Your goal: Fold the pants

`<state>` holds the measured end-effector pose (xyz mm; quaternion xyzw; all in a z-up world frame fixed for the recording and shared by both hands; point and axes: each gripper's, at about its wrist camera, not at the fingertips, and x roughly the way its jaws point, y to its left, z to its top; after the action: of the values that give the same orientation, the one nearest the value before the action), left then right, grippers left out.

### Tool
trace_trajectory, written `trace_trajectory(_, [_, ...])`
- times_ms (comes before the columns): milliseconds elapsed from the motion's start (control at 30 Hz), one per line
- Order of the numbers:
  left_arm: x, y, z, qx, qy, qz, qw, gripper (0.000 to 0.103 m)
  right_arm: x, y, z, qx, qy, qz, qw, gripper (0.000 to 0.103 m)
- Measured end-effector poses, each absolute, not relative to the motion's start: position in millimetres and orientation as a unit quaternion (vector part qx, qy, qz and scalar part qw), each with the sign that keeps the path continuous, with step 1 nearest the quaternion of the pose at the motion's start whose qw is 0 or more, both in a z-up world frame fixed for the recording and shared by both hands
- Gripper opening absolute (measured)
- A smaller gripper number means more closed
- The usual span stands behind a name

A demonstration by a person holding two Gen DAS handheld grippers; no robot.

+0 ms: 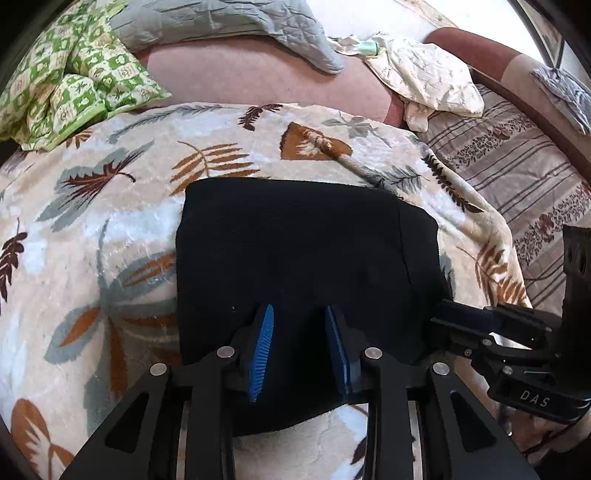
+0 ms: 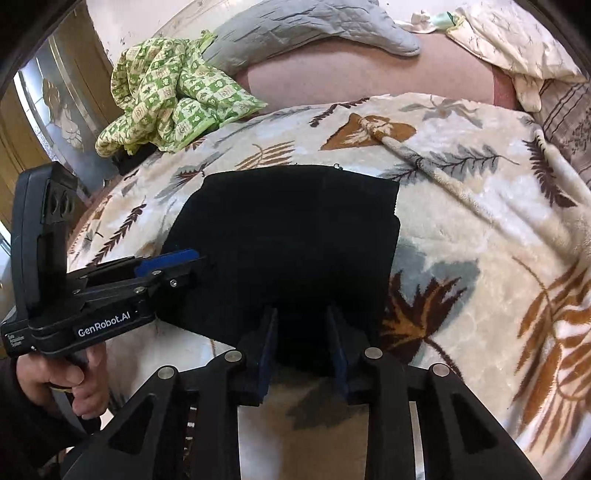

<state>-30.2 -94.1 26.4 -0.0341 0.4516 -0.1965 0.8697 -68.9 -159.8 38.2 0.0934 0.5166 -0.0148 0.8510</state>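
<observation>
The black pants (image 1: 295, 240) lie folded into a compact rectangle on a leaf-print blanket (image 1: 110, 221). My left gripper (image 1: 300, 308) stands over their near edge, jaws partly apart, blue pads (image 1: 262, 350) bare, with black cloth showing in the gap but none visibly pinched. My right gripper (image 1: 441, 308) reaches in at the pants' right edge. In the right wrist view the pants (image 2: 288, 229) fill the middle and my right gripper (image 2: 301, 310) hovers over their near edge, jaws likewise apart. The left gripper (image 2: 201, 260) touches their left edge, held by a hand (image 2: 74, 384).
A green checked quilt (image 1: 74, 74) is bunched at the back left, a grey pillow (image 1: 221, 22) behind it, a cream cloth (image 1: 432, 77) at the back right. A striped sheet (image 1: 517, 177) covers the bed's right side. A wooden door (image 2: 44, 110) stands far left.
</observation>
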Motion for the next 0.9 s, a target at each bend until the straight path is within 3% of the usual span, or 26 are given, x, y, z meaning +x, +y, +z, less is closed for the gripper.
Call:
trace_trajectory(33, [-25, -99, 27, -0.035, 0.453, -0.197, 0.869, 0.036, -70, -160, 39, 0.098, 0.517, -0.013, 0.85, 0.029])
trace_trajectory(167, [-16, -113, 31, -0.021, 0.466, -0.219, 0.857, 0.072, -69, -164, 36, 0.117, 0.516, -0.009, 0.848, 0.031])
trace_trajectory(200, [-14, -118, 30, -0.009, 0.47, -0.222, 0.854, 0.076, -70, -163, 36, 0.117, 0.517, -0.005, 0.848, 0.033])
trace_trajectory(400, [-11, -129, 33, 0.008, 0.474, -0.2, 0.857, 0.078, -73, -161, 39, 0.116, 0.515, 0.002, 0.849, 0.036])
trace_trajectory(900, [-12, -129, 30, -0.001, 0.471, -0.198, 0.86, 0.079, -79, -160, 42, 0.12, 0.489, -0.003, 0.864, 0.034])
